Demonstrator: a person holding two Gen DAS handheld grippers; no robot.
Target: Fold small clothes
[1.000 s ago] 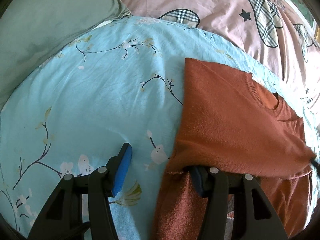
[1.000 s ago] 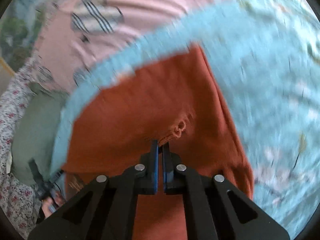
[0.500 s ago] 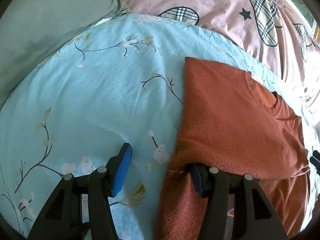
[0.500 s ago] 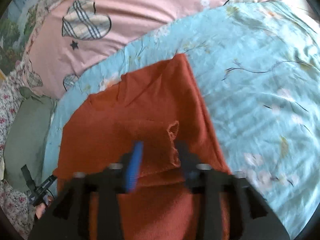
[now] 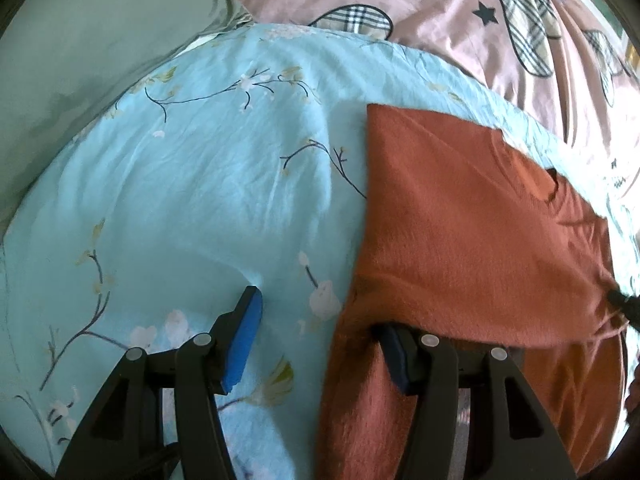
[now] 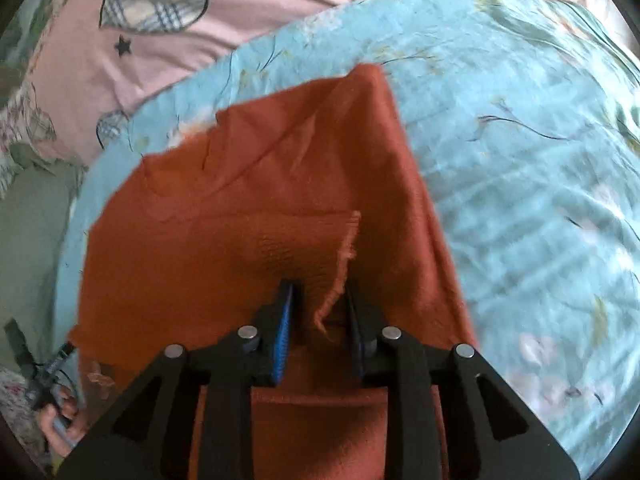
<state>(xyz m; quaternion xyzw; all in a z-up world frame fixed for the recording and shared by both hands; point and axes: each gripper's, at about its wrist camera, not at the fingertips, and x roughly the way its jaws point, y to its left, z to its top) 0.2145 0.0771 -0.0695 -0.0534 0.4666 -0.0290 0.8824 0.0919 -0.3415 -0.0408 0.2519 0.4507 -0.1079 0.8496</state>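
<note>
A rust-orange knit sweater lies on the light blue floral sheet, its top part folded down over the lower part. My left gripper is open wide at the sweater's left edge; its right finger sits under the folded flap, its left finger rests on the sheet. In the right wrist view the sweater fills the middle, with a sleeve cuff folded across it. My right gripper is open, its jaws on either side of the cuff's frayed end.
A pink quilt with plaid hearts lies beyond the sheet. A grey-green pillow is at the upper left. The person's other hand with a gripper handle shows low left in the right wrist view.
My right gripper was shut on the sleeve cuff a second ago; it has opened and let the cuff lie on the sweater. My left gripper has stayed open in place.
</note>
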